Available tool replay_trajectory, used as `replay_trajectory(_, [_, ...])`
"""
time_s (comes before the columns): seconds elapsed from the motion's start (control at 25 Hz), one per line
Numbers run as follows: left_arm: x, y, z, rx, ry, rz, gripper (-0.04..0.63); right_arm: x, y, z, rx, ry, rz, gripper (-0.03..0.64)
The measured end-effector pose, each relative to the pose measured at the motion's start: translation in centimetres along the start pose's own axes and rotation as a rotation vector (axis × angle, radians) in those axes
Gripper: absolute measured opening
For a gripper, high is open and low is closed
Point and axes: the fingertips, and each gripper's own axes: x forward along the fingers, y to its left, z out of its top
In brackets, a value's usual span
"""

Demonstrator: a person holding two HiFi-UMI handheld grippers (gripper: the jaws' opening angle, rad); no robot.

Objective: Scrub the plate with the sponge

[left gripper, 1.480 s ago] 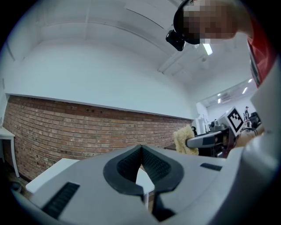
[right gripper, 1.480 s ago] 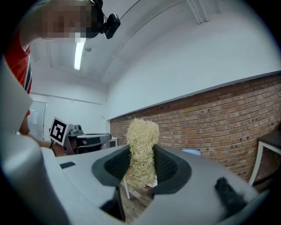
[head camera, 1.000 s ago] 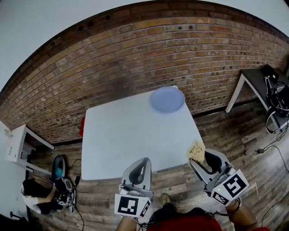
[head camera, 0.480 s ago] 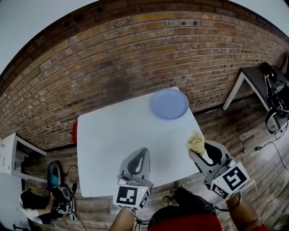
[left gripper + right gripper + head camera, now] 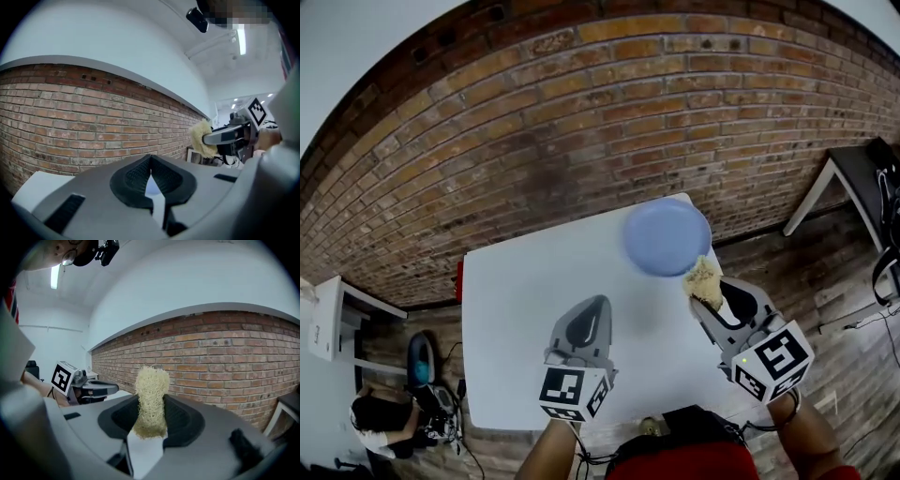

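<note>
Far left, a person (image 5: 375, 417) sits on the wooden floor beside a white side unit (image 5: 328, 314). Square white table (image 5: 511, 309) stands against a red-brown brick wall (image 5: 581, 112). The only print in view is a black-and-white square marker on each gripper's cube: left cube (image 5: 572, 395), right cube (image 5: 775, 364). The grey left gripper (image 5: 598, 305) hangs over the near middle of the table, bare forearm (image 5: 548, 452) behind it, pointing towards the wall and only slightly downward. Its jaws are pressed together with nothing between them (image 5: 151, 161). The round pale-blue plate (image 5: 666, 236) lies flat on the table's far right corner. The grey right gripper (image 5: 712, 298) reaches in from the near right, angled towards the plate, forearm (image 5: 811, 441) trailing. Its jaws are clamped on a pale yellow fibrous sponge (image 5: 704, 278), which stands upright and sticks out past the pads (image 5: 151, 399). In the head view, the sponge's tip overlaps the plate's near right rim; contact cannot be judged. A dark side table (image 5: 862, 173) is at far right.
</note>
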Motion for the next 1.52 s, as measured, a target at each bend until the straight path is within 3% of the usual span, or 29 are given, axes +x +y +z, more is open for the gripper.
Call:
replay_trajectory(0.32, [7.8,2.7,-2.3,-0.091,0.135,0.058,0.014,5.2,-6.5,-0.2,-0.01,0.075,0.056,0.163])
replay_trajectory(0.48, [10.7,4.1,-4.3,-0.141,0.216,0.048,0.015,7.8,-8.5,-0.5,-0.008,0.126,0.049,0.163])
replay_trajectory(0.52, [11.4,4.4,-4.8,-0.162,0.239,0.037,0.033,8.5,-8.8,-0.6,-0.009,0.144,0.046,0.163])
replay_trajectory(0.56, [12.2,4.6,-5.3,-0.185,0.262,0.024,0.106,9.2,-9.2,-0.8,-0.011,0.164,0.041,0.163])
replay_trajectory(0.64, [13.7,5.2,-6.5,-0.23,0.305,0.006,0.149,10.5,-9.8,-1.2,-0.014,0.204,0.033,0.163])
replay_trajectory(1.08, [20.5,9.0,-14.0,-0.438,0.629,-0.034,0.184,18.5,-11.3,-7.6,0.087,0.416,0.059,0.163])
replay_trajectory(1.52, [25.1,9.9,-17.4,-0.462,0.815,-0.088,0.183,25.6,-12.7,-12.3,0.16,0.579,0.05,0.163])
